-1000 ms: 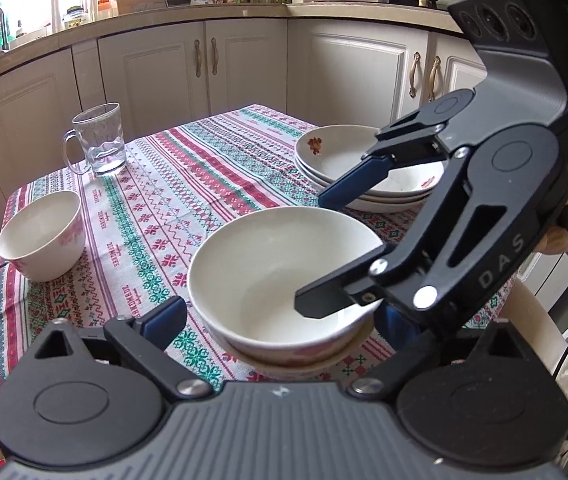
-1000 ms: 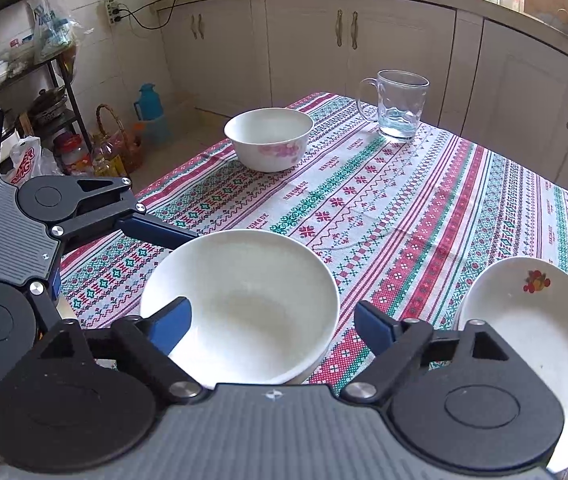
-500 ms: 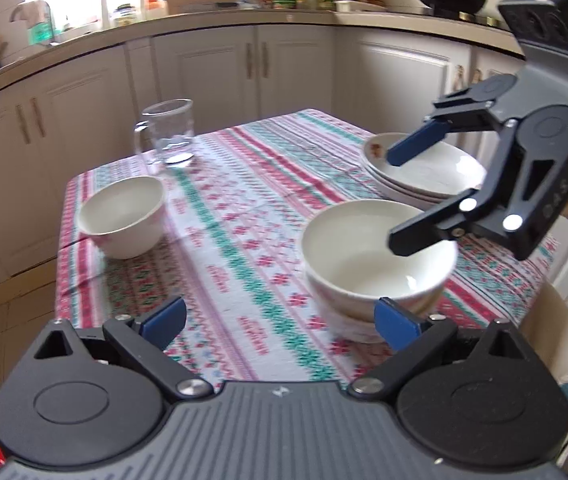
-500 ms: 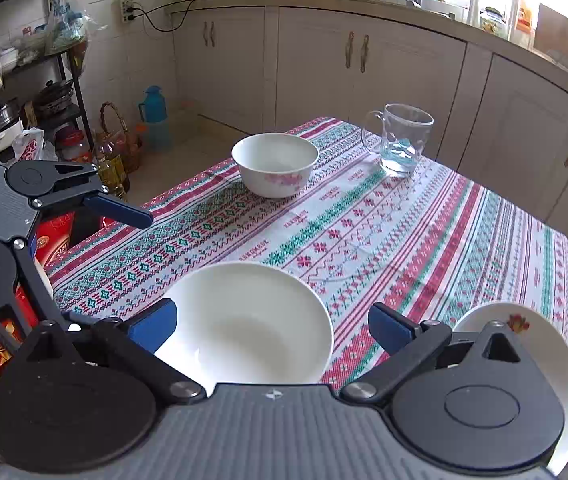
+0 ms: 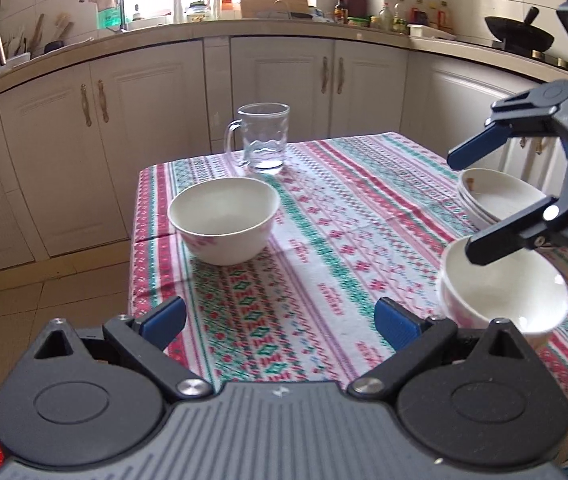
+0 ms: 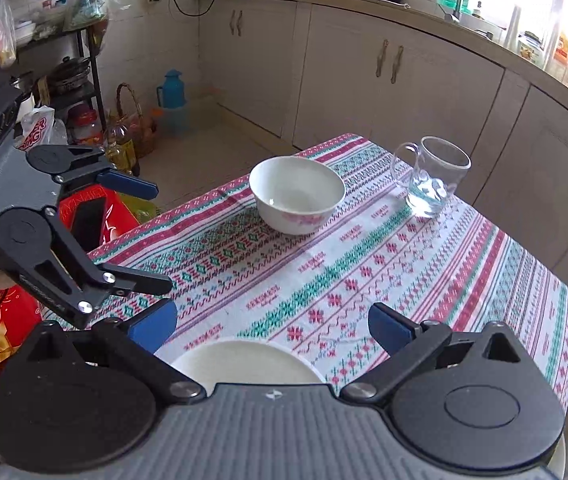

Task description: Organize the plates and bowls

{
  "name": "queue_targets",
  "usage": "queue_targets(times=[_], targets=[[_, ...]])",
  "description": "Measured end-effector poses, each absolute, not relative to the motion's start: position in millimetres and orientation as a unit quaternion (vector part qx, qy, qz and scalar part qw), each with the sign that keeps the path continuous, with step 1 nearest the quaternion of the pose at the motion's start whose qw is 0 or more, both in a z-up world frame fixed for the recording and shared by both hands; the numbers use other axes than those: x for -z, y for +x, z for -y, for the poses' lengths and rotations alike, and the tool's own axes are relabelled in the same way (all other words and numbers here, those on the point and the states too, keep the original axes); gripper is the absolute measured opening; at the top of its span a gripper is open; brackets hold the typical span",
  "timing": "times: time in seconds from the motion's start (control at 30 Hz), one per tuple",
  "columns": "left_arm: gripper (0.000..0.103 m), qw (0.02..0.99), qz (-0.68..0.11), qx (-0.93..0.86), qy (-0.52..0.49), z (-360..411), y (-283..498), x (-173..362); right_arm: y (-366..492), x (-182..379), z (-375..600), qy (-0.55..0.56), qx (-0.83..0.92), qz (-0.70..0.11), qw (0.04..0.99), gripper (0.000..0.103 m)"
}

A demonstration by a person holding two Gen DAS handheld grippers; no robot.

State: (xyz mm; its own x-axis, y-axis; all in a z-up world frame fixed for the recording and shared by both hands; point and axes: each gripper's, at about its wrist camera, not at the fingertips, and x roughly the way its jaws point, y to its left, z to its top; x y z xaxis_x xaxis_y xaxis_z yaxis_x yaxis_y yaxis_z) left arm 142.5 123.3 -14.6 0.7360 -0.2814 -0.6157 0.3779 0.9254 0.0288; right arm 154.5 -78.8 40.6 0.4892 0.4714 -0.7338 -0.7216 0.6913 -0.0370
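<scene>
A white bowl with pink flowers point(image 5: 223, 220) stands alone on the striped tablecloth point(image 5: 324, 260); it also shows in the right wrist view point(image 6: 296, 195). Stacked white bowls point(image 5: 500, 300) stand at the table's near right; their rim shows in the right wrist view point(image 6: 243, 362). A stack of white plates point(image 5: 496, 200) lies behind them. My left gripper point(image 5: 279, 320) is open and empty, short of the lone bowl. My right gripper point(image 6: 269, 326) is open and empty, raised above the stacked bowls; it also shows in the left wrist view point(image 5: 468, 204).
A glass mug point(image 5: 261, 138) with a little water stands at the table's far edge, behind the lone bowl. Kitchen cabinets point(image 5: 155, 128) run behind the table. A red box point(image 6: 95, 216) and bottles point(image 6: 123, 148) sit on the floor left of the table.
Both grippers have pulled back and up from the stacked bowls. My left gripper has swung left, so the lone bowl and the mug are now ahead of it.
</scene>
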Motion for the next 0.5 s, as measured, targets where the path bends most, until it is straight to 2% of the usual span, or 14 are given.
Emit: queue_targets(times=[0.5], targets=[[0.100, 0.941, -0.292, 0.139, 0.098, -133.8, 226.5, 45.4, 265.6, -39.0, 24.0, -0.189, -0.373, -0.391, 0.820, 0.103]])
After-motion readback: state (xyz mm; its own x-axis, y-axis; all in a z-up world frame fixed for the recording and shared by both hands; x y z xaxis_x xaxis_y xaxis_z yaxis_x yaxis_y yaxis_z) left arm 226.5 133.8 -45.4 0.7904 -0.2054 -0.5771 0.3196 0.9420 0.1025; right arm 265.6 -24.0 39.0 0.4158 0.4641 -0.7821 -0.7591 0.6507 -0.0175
